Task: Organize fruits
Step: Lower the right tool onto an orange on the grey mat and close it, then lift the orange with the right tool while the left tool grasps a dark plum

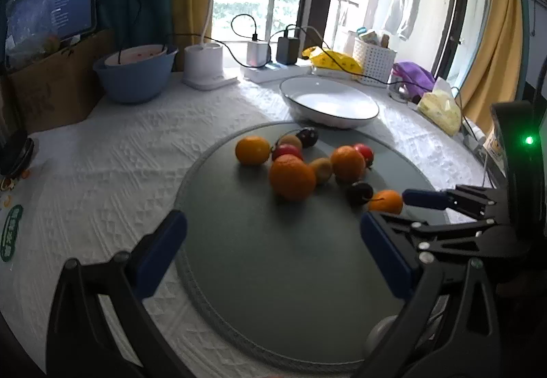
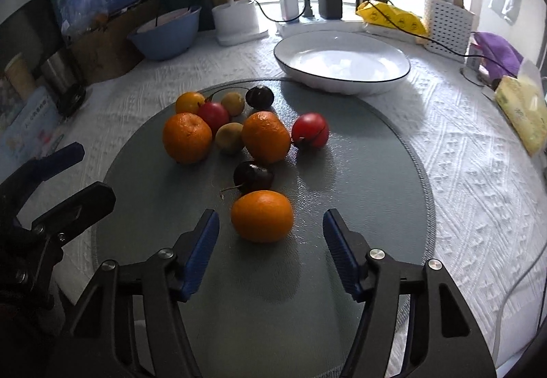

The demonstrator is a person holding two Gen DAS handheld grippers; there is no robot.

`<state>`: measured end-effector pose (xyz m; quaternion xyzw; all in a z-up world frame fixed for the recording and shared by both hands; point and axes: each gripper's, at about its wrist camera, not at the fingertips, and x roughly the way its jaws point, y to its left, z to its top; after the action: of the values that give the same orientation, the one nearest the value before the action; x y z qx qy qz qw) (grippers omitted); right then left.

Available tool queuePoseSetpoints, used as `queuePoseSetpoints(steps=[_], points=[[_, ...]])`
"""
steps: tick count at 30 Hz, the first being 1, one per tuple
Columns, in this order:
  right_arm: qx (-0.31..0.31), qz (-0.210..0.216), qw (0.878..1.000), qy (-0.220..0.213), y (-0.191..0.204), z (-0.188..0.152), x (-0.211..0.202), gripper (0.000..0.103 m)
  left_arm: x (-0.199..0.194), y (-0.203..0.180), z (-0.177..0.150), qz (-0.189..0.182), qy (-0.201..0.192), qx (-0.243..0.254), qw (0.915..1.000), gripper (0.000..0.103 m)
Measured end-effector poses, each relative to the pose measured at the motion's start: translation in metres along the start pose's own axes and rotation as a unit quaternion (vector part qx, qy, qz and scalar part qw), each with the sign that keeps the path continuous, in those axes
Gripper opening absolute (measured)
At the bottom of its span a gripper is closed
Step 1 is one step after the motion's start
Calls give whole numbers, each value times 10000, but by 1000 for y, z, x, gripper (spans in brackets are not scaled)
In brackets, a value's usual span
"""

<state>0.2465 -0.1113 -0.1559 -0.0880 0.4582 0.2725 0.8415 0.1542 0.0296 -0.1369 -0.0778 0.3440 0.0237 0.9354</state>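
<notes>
Right wrist view is showing the right gripper [image 2: 271, 237] hovering, jaws spread wide and holding nothing, around a small round orange mandarin [image 2: 262, 216] lying on the grey oval mat [image 2: 359, 207]. Left gripper [image 1: 273, 241] is hanging wide open and empty over the mat's near edge.

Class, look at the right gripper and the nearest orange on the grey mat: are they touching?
Apart. The right wrist view shows the right gripper open, with grey mat visible between each finger and the nearest orange.

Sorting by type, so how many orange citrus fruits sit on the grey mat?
4: nearest right gripper; left cluster front; cluster middle; far left, partly hidden. None seem fully hidden.
</notes>
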Motion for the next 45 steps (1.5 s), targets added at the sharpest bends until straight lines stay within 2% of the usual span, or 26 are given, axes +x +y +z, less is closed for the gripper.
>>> queuePoseSetpoints(steps=[1, 3, 5, 8, 12, 20, 30, 34, 38, 41, 43, 45], points=[[-12, 21, 10000, 29, 0, 0, 2, 63, 1, 0, 0, 8, 9, 8, 10000, 102], [-42, 50, 9999, 82, 1, 0, 6, 53, 2, -1, 2, 24, 26, 29, 10000, 102], [-84, 21, 9999, 62, 3, 0, 7, 51, 4, -2, 3, 46, 45, 42, 10000, 102], [-149, 106, 9998, 53, 3, -2, 5, 42, 6, -5, 4, 62, 83, 63, 9999, 102], [-123, 151, 9998, 60, -3, -3, 0, 42, 8, -16, 7, 51, 98, 174, 9998, 102], [-41, 59, 9996, -278, -24, -1, -29, 42, 17, -47, 14, -104, 210, 458, 9987, 102], [184, -201, 9980, -573, -65, 6, -54, 42, 36, -85, 22, -281, 445, 753, 9958, 101], [313, -217, 9971, -659, -82, 7, -59, 42, 49, -96, 23, -313, 640, 856, 9938, 90], [349, -192, 9965, -739, -93, 8, -62, 42, 63, -100, 24, -326, 846, 784, 9928, 87], [365, -119, 9965, -740, -96, 8, -60, 42, 71, -100, 26, -288, 943, 744, 9923, 81], [368, -64, 9967, -718, -97, 8, -57, 42, 78, -100, 26, -300, 1077, 691, 9913, 68], [387, -32, 9967, -716, -98, 9, -56, 42, 85, -100, 25, -286, 1189, 665, 9903, 63]])
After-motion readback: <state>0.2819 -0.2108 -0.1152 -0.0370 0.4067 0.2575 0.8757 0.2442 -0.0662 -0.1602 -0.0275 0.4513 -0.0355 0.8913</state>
